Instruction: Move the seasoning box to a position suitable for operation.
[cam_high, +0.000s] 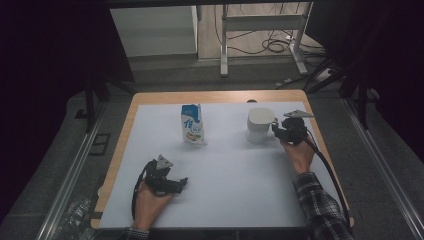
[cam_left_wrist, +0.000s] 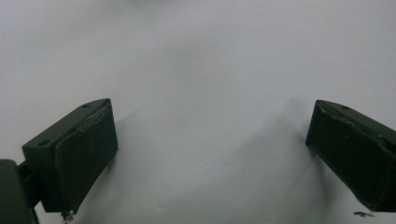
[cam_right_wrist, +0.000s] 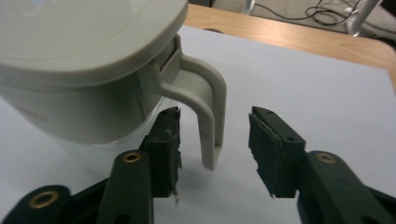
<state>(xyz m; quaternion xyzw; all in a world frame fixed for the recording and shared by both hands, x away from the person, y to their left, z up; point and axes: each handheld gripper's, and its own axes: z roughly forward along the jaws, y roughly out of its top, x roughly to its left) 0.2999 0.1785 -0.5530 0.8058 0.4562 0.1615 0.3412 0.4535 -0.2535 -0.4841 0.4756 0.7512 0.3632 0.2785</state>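
Your right gripper (cam_right_wrist: 214, 154) stands at the white lidded jug (cam_high: 260, 125) near the tabletop's (cam_high: 230, 165) far right corner. Its jaws are spread either side of the jug's handle (cam_right_wrist: 210, 112), with neither pad touching it. Your left gripper (cam_high: 172, 184) rests near the front left edge, jaws spread wide over bare surface. A blue carton (cam_high: 192, 124) stands upright toward the far edge, well apart from the jug.
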